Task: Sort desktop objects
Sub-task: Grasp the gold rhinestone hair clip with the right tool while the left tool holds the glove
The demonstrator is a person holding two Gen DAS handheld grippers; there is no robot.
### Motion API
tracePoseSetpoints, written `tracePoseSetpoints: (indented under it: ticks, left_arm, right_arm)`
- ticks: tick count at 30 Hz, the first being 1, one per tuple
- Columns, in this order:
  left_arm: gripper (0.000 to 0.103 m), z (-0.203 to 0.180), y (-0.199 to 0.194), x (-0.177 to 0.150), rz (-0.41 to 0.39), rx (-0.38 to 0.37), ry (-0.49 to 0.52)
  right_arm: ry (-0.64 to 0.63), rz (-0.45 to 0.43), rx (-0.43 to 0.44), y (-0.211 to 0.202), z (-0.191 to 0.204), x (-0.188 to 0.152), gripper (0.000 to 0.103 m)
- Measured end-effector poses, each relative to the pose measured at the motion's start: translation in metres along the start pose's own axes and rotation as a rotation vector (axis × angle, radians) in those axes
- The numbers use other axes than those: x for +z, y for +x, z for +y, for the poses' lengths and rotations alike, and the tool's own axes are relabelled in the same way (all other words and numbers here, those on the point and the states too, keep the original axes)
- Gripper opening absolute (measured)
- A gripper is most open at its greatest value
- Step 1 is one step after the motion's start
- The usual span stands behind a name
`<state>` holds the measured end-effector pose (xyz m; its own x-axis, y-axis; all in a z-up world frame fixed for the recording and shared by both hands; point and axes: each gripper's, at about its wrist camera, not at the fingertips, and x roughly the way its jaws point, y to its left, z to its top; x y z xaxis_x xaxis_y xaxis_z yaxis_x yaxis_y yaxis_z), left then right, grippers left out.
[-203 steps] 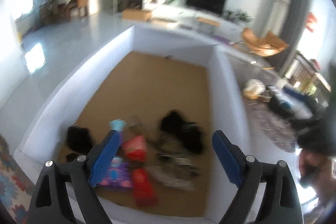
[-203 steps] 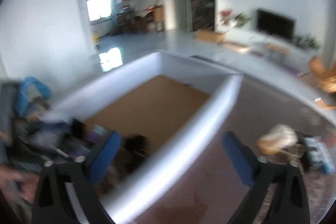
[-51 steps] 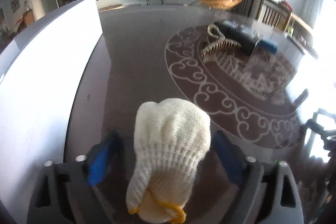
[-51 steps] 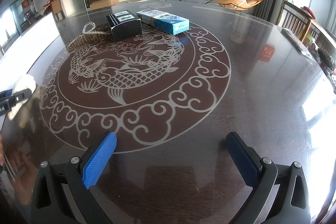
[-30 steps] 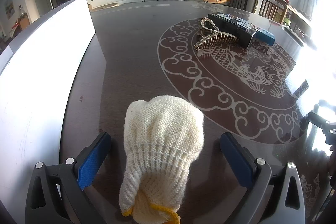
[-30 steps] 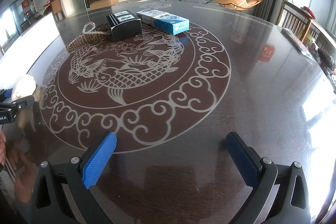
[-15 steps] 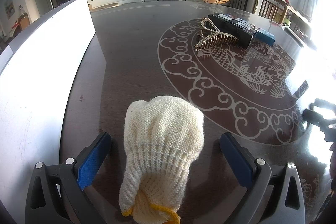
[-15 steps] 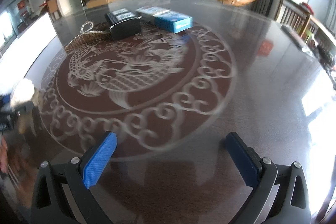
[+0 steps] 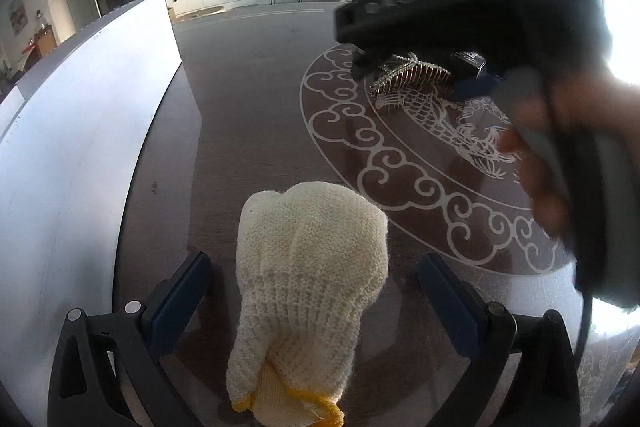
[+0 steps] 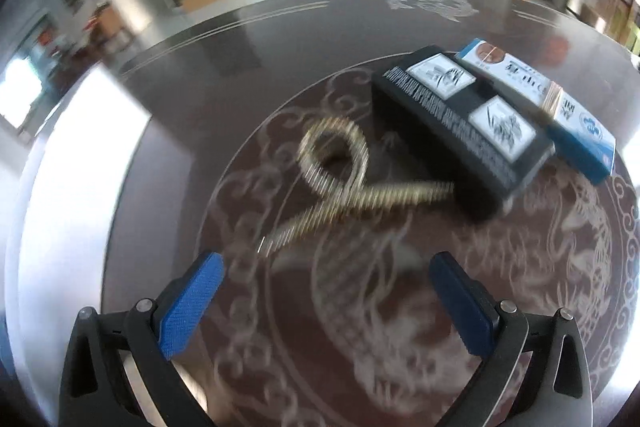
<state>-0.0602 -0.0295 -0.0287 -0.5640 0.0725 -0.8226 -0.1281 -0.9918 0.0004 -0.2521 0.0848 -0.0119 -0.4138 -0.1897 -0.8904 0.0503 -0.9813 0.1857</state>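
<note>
A cream knitted glove (image 9: 308, 275) with a yellow cuff lies on the dark table between the open jaws of my left gripper (image 9: 316, 279), touching neither finger. My right gripper (image 10: 326, 275) is open and empty, just short of a gold hair claw clip (image 10: 344, 187). The clip also shows in the left wrist view (image 9: 408, 77). A black box (image 10: 460, 123) lies right of the clip, with a blue and white box (image 10: 560, 107) beyond it. In the left wrist view the right gripper's body and the hand holding it (image 9: 520, 67) hang blurred over the clip.
A white-walled bin (image 9: 80, 131) stands along the table's left side; its wall also shows in the right wrist view (image 10: 72, 163). The table top (image 9: 248, 107) carries a round fish and cloud pattern. Its right edge lies in glare.
My right gripper has swung forward and left across the table to the hair clip, entering the left wrist view. My left gripper stays open around the glove, which has not moved.
</note>
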Motion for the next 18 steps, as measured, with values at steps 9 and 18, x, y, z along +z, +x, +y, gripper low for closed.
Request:
tracePoseSetpoints:
  ticks: [9, 18]
  left_arm:
    - [0.103, 0.0, 0.0, 0.0, 0.0, 0.0, 0.0]
    - [0.103, 0.0, 0.0, 0.0, -0.001, 0.003, 0.0]
  right_arm:
    - [-0.114, -0.057, -0.063, 0.003, 0.003, 0.01, 0.071]
    - [-0.266, -0.102, 0.014, -0.042, -0.029, -0.064, 0.07]
